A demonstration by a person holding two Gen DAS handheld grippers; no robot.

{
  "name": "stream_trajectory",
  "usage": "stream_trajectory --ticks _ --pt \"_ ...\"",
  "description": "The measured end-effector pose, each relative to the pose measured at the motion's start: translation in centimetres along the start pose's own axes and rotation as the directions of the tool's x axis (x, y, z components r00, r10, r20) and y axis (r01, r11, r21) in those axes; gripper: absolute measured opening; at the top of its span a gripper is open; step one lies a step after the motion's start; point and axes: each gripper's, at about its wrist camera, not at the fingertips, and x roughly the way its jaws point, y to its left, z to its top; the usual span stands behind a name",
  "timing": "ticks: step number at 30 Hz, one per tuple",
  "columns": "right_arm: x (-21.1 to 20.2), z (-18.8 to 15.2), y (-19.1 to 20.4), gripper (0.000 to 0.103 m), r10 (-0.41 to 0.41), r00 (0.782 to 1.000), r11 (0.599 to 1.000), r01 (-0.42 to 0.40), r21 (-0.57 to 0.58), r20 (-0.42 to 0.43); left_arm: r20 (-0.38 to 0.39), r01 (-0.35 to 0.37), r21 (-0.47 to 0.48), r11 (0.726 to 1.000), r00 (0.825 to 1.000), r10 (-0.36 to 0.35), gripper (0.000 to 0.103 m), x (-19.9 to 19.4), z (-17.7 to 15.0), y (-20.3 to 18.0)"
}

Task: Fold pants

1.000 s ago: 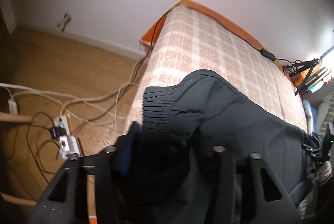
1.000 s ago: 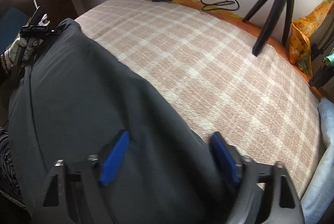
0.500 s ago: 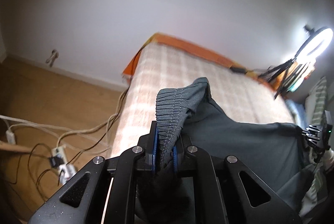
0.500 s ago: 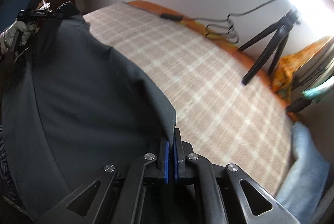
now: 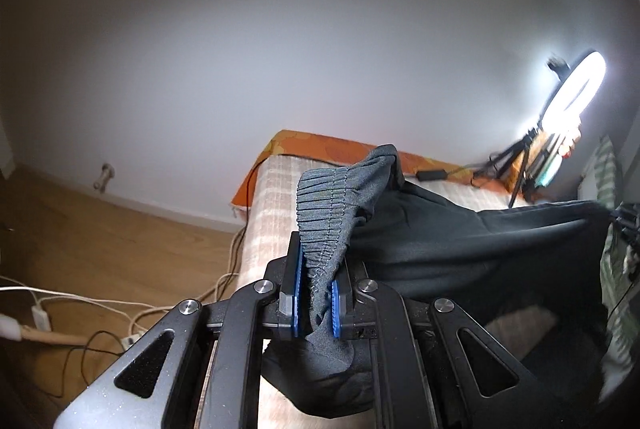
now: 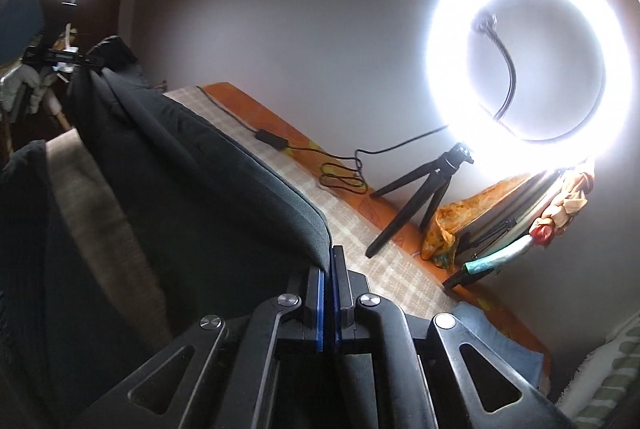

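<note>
Dark grey pants (image 5: 460,241) hang stretched above a bed with a beige checked cover (image 5: 272,197). My left gripper (image 5: 316,293) is shut on the gathered elastic waistband (image 5: 328,205), which sticks up between the blue pads. In the right wrist view my right gripper (image 6: 329,293) is shut on a thin edge of the same pants (image 6: 192,189), and the cloth runs from it up to the far left. The other gripper (image 6: 60,57) shows there at the cloth's far end.
A lit ring light (image 6: 528,45) on a black tripod (image 6: 424,197) stands on the bed by the white wall, with a black cable (image 6: 344,177) beside it. White cables and a power strip (image 5: 80,317) lie on the wooden floor to the left of the bed.
Both grippers closed on the pants, the left on the waistband and the right on an edge. Both then rose, lifting the cloth off the bed, and the views tilted up toward the wall.
</note>
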Motion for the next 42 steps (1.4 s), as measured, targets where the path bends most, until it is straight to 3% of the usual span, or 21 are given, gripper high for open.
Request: stream_trajectory --ticks 6,13,19,21,23,27,32,36,42 --pt "-5.1 -3.6 4.9 0.0 0.071 0.997 0.997 -0.071 -0.011 0.011 0.004 -0.004 0.063 0.998 1.0 0.003 0.009 -3.5 -4.3 0.1" --pt "-6.9 -8.5 9.8 0.0 0.131 0.99 0.991 -0.132 -0.019 -0.047 -0.05 -0.001 0.054 0.999 0.999 0.004 0.012 -5.3 -9.8 0.9" --pt "-7.2 -11.3 12.2 0.0 0.158 0.983 0.987 -0.159 -0.001 -0.095 -0.097 -0.008 0.004 1.0 0.995 0.009 0.021 -6.7 -13.9 1.6" --pt "-7.1 -12.0 12.4 0.0 0.171 0.979 0.985 -0.171 0.011 -0.111 -0.1 -0.009 -0.018 1.0 0.995 0.007 0.039 -7.5 -14.9 2.2" --pt "-6.8 -12.9 12.6 0.0 0.182 0.975 0.983 -0.18 0.021 -0.129 -0.116 -0.014 -0.031 0.999 0.993 0.01 0.045 -8.4 -16.1 2.8" --pt "-6.4 -14.9 13.5 0.0 0.2 0.965 0.98 -0.198 0.027 -0.167 -0.136 -0.032 -0.041 0.999 0.99 0.026 0.046 -10.3 -18.2 3.7" --pt "-5.7 -17.2 14.6 0.0 0.215 0.953 0.977 -0.213 0.035 -0.214 -0.139 -0.065 -0.101 0.993 0.989 0.05 0.056 -12.8 -20.5 5.0" --pt "-5.6 -17.5 14.7 0.0 0.213 0.953 0.977 -0.212 0.03 -0.215 -0.141 -0.067 -0.163 0.984 0.989 0.044 0.054 -14.2 -21.9 5.7" --pt "-5.8 -16.8 14.3 0.001 0.219 0.953 0.975 -0.222 0.012 -0.209 -0.031 0.056 -0.357 0.932 0.997 -0.072 0.054 -17.0 -20.9 6.2"
